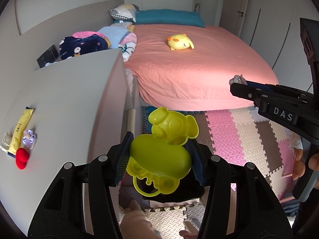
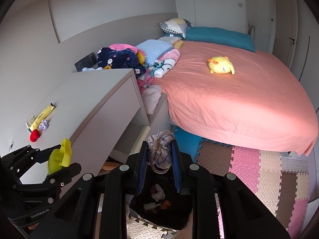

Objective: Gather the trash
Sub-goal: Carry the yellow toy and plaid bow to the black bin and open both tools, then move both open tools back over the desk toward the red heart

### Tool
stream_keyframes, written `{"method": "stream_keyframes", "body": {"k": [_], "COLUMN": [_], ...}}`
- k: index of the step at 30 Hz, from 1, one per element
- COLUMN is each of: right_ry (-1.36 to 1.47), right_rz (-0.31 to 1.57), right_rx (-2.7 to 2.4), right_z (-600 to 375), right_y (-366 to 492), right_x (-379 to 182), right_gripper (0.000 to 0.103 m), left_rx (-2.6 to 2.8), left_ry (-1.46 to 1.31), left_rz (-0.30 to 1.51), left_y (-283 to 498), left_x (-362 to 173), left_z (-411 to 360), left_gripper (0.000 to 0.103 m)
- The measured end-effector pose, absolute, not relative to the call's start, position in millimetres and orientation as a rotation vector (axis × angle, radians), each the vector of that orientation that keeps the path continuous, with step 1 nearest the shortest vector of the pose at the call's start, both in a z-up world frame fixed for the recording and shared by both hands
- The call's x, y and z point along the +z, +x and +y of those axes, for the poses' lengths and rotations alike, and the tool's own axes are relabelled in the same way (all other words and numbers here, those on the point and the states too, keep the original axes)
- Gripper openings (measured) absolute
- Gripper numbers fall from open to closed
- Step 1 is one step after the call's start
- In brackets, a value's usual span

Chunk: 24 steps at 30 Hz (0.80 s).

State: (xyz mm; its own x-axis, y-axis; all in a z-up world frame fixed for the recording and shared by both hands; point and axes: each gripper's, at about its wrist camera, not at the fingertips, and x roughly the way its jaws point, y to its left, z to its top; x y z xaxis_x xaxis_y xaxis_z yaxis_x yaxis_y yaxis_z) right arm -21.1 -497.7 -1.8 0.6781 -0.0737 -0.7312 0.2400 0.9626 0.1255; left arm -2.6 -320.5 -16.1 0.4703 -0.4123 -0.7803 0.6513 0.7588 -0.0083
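Holding both loads: my left hand-held gripper (image 1: 159, 157) clamps the lime-green plastic clamshell toy (image 1: 159, 159), the right hand-held gripper (image 2: 159, 167) pinches a knotted checked cloth bundle (image 2: 160, 151), and the dark trash bin (image 2: 161, 209) sits directly below the right one, so I'd say it drops first.

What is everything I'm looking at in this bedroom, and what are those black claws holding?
Plastic toy: one, lime green, clamped in the left claw.
Cloth bundle: one, pale checked, clamped in the right claw.
Bin: one, black, below the right claw, scraps inside.
Sachet: one, yellow, on the grey cabinet top.
Red piece: one, beside the sachet.
Plush chick: one, yellow, on the bed.
Bed sheet: one, salmon pink.
Folded blankets: a pile, mixed colours, at the bed's left edge.
Floor mats: pink, cream, brown tiles.
Left gripper: black, shut.
Right gripper: black, shut.
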Motion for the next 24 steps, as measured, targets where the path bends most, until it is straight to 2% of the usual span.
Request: {"method": "stream_keyframes", "body": {"k": [9, 11, 12, 13, 14, 17, 24], "right_ry": [0.232, 0.24, 0.232, 0.225, 0.218, 0.214, 0.214], "right_rz": [0.827, 0.821, 0.814, 0.809, 0.801, 0.787, 0.779], "right_rx": [-0.183, -0.196, -0.21, -0.22, -0.234, -0.255, -0.265], "right_z": [-502.9, -504.7, -504.9, -505.5, -505.5, -507.0, -507.3], "right_y": [-12.3, -11.9, -12.1, -13.0, -13.9, -15.0, -16.0], "right_x": [-8.5, -7.6, -6.4, -5.7, -4.4, -1.7, -0.7], "right_gripper": [0.025, 0.046, 0.051, 0.062, 0.07, 0.078, 0.081], "left_rx": [-0.674, -0.672, -0.663, -0.649, -0.645, -0.628, -0.606], "left_ry": [0.329, 0.326, 0.319, 0.304, 0.298, 0.307, 0.304], "left_rz": [0.901, 0.925, 0.923, 0.905, 0.894, 0.9, 0.912], "left_y": [5.2, 7.1, 8.4, 8.4, 8.6, 11.0, 13.5], "left_x": [-27.9, -30.0, -29.5, -27.4, -25.4, -25.1, -28.3], "left_z": [-327.1, -326.5, -325.3, -322.4, -320.9, -318.8, -311.0], "left_gripper": [0.053, 0.07, 0.092, 0.097, 0.097, 0.097, 0.097]}}
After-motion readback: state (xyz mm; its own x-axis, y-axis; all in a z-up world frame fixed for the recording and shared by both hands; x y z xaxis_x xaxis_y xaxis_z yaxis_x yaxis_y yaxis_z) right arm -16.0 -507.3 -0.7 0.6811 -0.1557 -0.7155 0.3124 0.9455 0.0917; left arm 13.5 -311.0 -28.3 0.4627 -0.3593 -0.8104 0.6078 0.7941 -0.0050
